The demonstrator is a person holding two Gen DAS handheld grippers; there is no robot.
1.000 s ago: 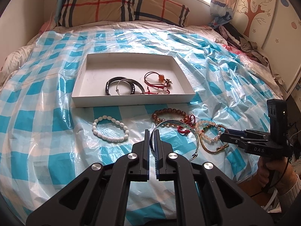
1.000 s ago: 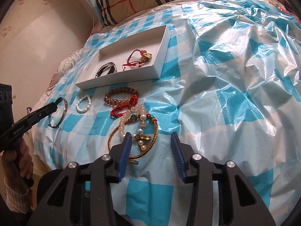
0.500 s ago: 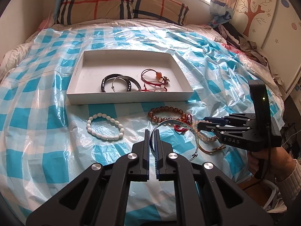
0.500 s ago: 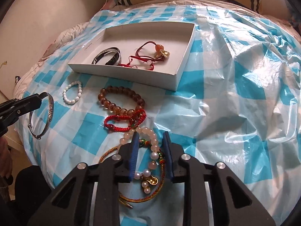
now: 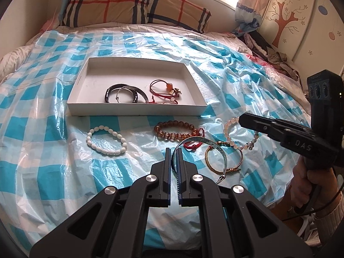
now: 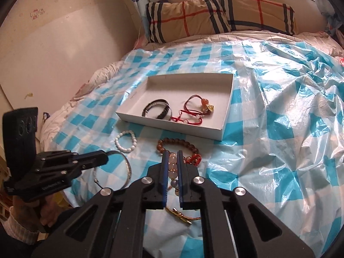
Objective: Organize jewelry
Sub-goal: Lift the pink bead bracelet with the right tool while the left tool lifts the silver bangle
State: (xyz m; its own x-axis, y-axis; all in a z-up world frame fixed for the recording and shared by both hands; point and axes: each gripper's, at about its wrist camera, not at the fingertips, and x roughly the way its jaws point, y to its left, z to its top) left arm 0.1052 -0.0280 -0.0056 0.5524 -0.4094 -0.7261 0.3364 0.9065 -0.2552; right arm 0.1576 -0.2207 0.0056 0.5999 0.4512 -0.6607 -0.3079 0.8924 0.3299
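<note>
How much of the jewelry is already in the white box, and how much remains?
Done: two dark bangles and red cord pieces lie in the white box. In hand: the left gripper is shut on the silver bangle; the right gripper, jaws closing, lifts the pale bead bracelet. Left on the sheet: white bead bracelet, brown bead bracelet, red knotted cord, gold cord bracelet.

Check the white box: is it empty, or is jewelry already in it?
Not empty. The white box holds dark and silver bangles and red cord bracelets; much of its floor is bare.
</note>
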